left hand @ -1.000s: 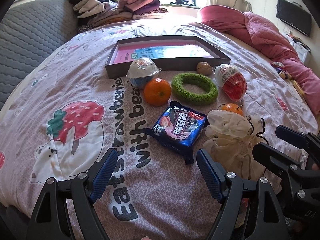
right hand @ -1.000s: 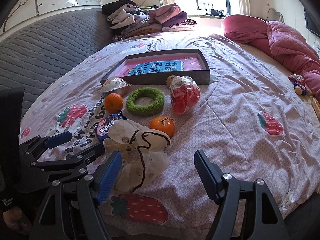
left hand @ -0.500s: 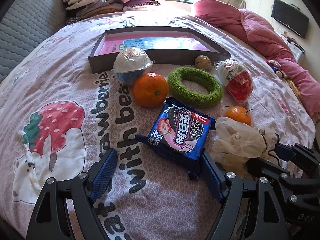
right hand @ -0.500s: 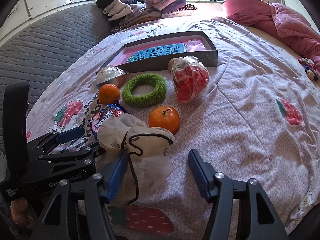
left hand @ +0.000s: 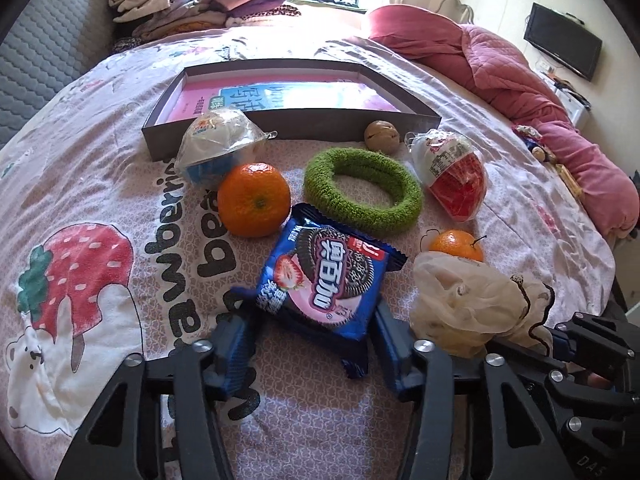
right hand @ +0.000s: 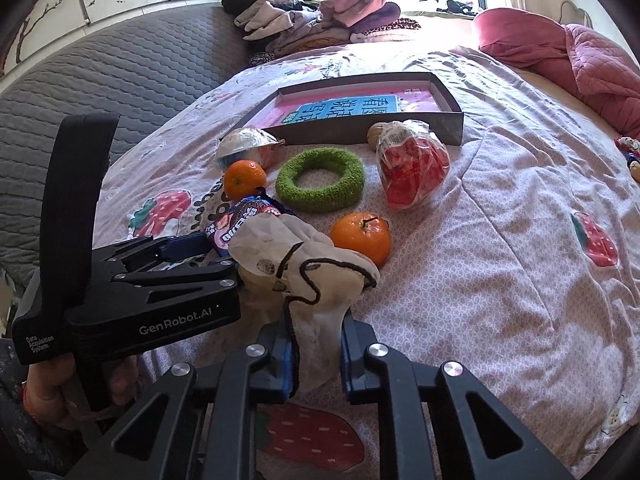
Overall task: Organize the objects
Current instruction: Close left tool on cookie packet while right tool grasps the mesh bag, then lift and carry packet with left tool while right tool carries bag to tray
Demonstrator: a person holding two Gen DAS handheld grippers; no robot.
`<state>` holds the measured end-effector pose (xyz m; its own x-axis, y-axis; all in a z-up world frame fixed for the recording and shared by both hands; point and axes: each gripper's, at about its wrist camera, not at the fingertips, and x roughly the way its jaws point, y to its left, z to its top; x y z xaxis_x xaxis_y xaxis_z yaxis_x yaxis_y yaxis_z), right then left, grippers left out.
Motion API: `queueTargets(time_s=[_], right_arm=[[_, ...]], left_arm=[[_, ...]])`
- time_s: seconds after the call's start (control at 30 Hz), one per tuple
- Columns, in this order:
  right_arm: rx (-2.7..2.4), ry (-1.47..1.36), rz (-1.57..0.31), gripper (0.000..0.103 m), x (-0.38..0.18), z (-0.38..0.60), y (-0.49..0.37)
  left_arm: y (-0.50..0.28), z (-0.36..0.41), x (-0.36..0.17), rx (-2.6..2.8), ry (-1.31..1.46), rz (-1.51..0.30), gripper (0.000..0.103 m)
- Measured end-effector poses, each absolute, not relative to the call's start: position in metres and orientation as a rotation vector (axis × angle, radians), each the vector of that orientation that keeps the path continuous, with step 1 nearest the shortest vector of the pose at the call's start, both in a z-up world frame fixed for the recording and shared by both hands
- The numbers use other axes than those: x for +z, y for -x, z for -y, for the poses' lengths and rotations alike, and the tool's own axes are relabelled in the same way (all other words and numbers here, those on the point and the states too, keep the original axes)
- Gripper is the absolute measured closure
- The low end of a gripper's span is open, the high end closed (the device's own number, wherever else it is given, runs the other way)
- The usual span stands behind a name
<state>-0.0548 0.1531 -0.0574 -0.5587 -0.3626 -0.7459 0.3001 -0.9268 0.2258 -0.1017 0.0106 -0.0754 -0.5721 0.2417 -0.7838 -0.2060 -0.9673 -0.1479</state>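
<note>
Gripping the cookie packet (left hand: 324, 276) with the left gripper (left hand: 316, 344) and the cloth pouch (right hand: 308, 276) with the right gripper (right hand: 316, 356), sorting looks barely begun: both oranges, ring and snacks lie outside the box (left hand: 288, 128).

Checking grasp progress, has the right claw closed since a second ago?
Yes. The right claw has narrowed from wide open and advanced over the strawberry print; its fingers now pinch the mesh bag.
</note>
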Motion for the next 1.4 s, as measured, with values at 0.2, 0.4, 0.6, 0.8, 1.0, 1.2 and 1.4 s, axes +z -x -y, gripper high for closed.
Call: queueTargets(time_s=[0.2,0.4,0.6,0.8,1.0,1.2,1.4], right_arm=[[-2.495,-1.171,0.078,0.086,-0.05,-0.151,0.052],[-2.516,-1.132,0.073,0.086,-0.041,-0.153,0.049],[-2.543,-1.098,0.07,0.086,-0.033,-0.155,0.048],[-2.572,-1.051,0.069,0.086,-0.02,-0.159,0.049],[-2.595,-0.995,0.054,0.086,-0.008,-0.159,0.053],[-2.611,-0.939,0.033,0.086,0.004,-0.155,0.067],[-2.626,-0.894,0.019,0.086,0.013,-0.151,0.086]], left_arm=[[0.096,-0.009,-0.072,2.575,1.294,0.078,0.05],[0.084,-0.009,-0.064,2.581,1.273,0.064,0.05],[0.074,-0.006,-0.053,2.611,1.242,0.056,0.05],[0.069,-0.001,-0.038,2.648,1.194,0.058,0.05],[0.068,0.001,-0.024,2.679,1.147,0.068,0.05],[0.078,0.003,-0.011,2.706,1.103,0.08,0.05],[0.102,0.004,-0.004,2.722,1.096,0.112,0.05]])
